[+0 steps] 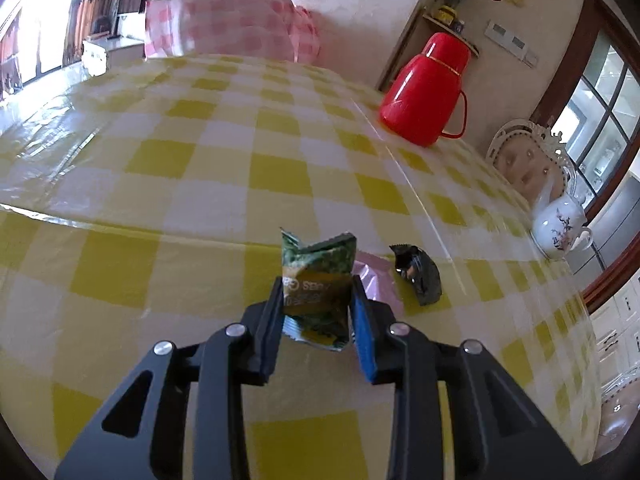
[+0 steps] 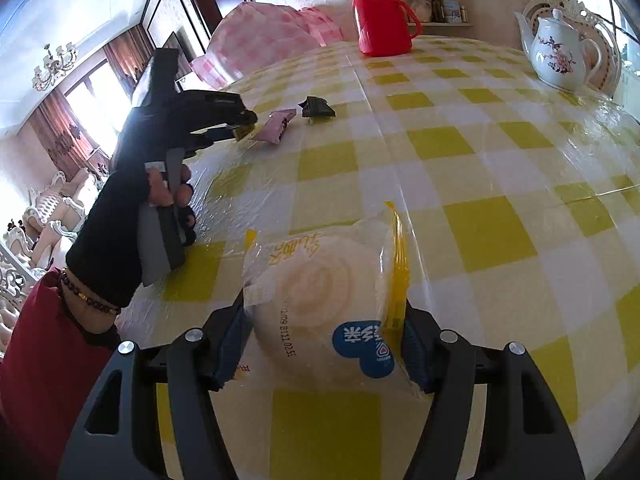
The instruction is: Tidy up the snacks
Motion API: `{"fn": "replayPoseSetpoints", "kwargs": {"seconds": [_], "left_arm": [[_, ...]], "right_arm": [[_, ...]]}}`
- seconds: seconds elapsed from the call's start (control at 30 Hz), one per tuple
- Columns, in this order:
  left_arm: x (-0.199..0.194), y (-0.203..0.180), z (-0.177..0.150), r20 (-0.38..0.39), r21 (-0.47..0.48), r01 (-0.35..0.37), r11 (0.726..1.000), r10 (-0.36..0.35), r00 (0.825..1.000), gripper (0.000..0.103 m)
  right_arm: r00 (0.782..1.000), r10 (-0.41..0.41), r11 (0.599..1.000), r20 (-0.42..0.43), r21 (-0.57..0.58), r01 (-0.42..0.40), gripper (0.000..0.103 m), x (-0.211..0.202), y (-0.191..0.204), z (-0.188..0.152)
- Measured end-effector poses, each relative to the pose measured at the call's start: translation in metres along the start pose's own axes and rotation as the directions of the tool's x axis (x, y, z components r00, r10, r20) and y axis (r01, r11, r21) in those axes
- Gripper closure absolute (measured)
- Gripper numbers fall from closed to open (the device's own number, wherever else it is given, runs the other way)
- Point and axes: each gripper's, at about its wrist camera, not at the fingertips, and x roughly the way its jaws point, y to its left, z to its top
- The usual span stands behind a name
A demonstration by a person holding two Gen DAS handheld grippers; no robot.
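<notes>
We take the red thermos jug [image 2: 380,16] at the far side of the checked table [image 1: 200,168] as our landmark. Well on the near side of the jug, our left gripper [image 1: 318,304] has its jaws narrowed onto a small green snack packet [image 1: 318,280], both pads pressing its sides, the packet standing upright between them. Just behind that packet, toward the jug, lies a pink packet [image 1: 374,276] flat on the cloth, and just beside the pink one, still nearer the jug's side of the table, sits a dark crumpled packet [image 1: 418,276]. From the right wrist view we see the left hand [image 2: 160,184], in a black glove, gripping the tool's handle, far short of the jug. Nearest to us, farthest from the jug, our right gripper [image 2: 324,344] holds a clear bag with a round white bun [image 2: 324,296], its jaws set fairly wide against the bag's two sides. A white teapot [image 2: 560,56] stands on the table to the right of the jug.
</notes>
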Motion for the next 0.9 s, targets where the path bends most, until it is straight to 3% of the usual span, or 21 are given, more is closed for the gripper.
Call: {"fn": "replayPoseSetpoints", "kwargs": {"seconds": [0.13, 0.43, 0.9], "left_arm": [[0.001, -0.002, -0.001, -0.018, 0.009, -0.003, 1.0, 0.004, 1.0, 0.071], [-0.019, -0.035, -0.012, 0.078, 0.161, -0.091, 0.983, 0.079, 0.994, 0.071], [-0.054, -0.052, -0.043, 0.129, 0.203, -0.114, 0.973, 0.089, 0.988, 0.071]], "right_arm": [[1.0, 0.001, 1.0, -0.001, 0.001, -0.001, 0.039, 0.001, 0.0, 0.0], [1.0, 0.01, 0.999, 0.013, 0.049, -0.01, 0.039, -0.001, -0.008, 0.0], [0.999, 0.015, 0.993, 0.051, 0.119, -0.021, 0.039, -0.007, -0.023, 0.003]]}}
